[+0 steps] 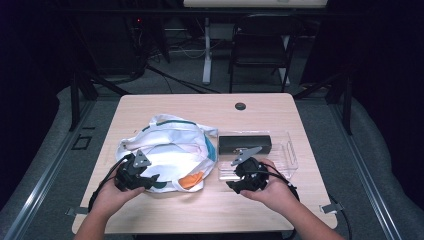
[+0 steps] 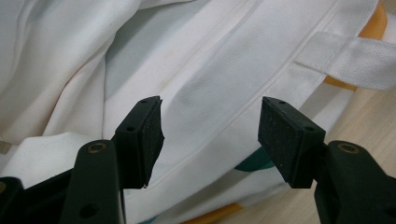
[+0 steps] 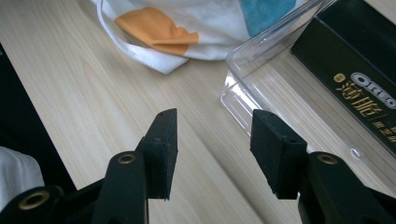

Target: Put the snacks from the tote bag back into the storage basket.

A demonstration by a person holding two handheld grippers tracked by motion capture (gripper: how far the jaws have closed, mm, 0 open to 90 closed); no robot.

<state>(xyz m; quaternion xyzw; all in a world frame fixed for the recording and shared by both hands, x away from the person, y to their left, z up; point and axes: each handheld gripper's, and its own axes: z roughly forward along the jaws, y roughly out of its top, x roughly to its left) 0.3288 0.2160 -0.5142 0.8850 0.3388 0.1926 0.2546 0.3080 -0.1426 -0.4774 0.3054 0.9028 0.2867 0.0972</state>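
Nearest the person, the left hand-held gripper (image 1: 150,179) hovers with jaws spread and released over the near edge of the white cloth bag (image 1: 167,150), probably placed to pinch the fabric and steady or open it; the right hand-held gripper (image 1: 235,186) is likewise released, empty above bare bench (image 1: 210,207) just short of the clear tray (image 1: 290,155); farther back in that tray lies the black biscuit box (image 1: 245,143), seemingly what is meant for the bag.
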